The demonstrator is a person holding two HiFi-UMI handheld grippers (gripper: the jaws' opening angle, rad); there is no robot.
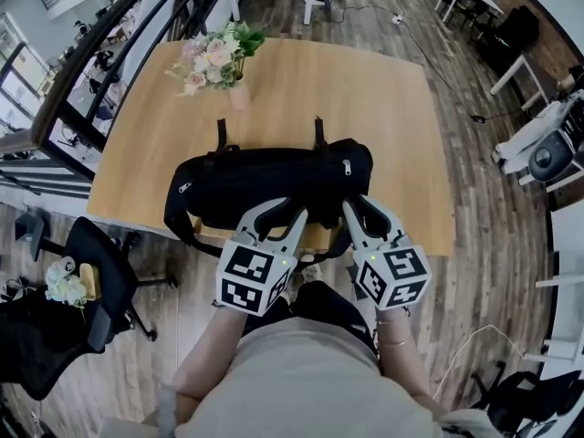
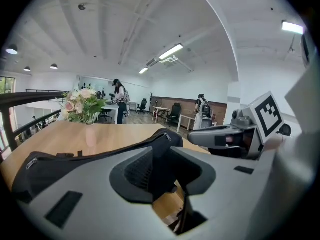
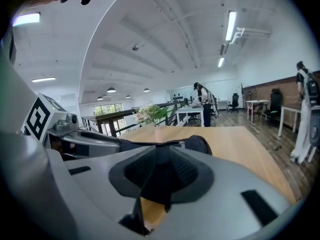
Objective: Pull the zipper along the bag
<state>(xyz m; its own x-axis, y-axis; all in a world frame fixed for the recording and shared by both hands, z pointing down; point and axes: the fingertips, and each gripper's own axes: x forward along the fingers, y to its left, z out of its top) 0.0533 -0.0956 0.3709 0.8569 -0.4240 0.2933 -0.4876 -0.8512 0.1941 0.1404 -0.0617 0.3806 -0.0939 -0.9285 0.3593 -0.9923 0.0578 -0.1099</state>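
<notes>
A black bag lies lengthwise on the wooden table, near its front edge. A silver zipper pull sits at the bag's right end, and another at its left end. My left gripper is at the bag's near side, left of centre. In the left gripper view its jaws close on black fabric of the bag. My right gripper is at the bag's near right corner. In the right gripper view it pinches a fold of the bag.
A vase of flowers stands at the table's far left. A black office chair is on the floor to the left, beside a railing. People stand far back in the room.
</notes>
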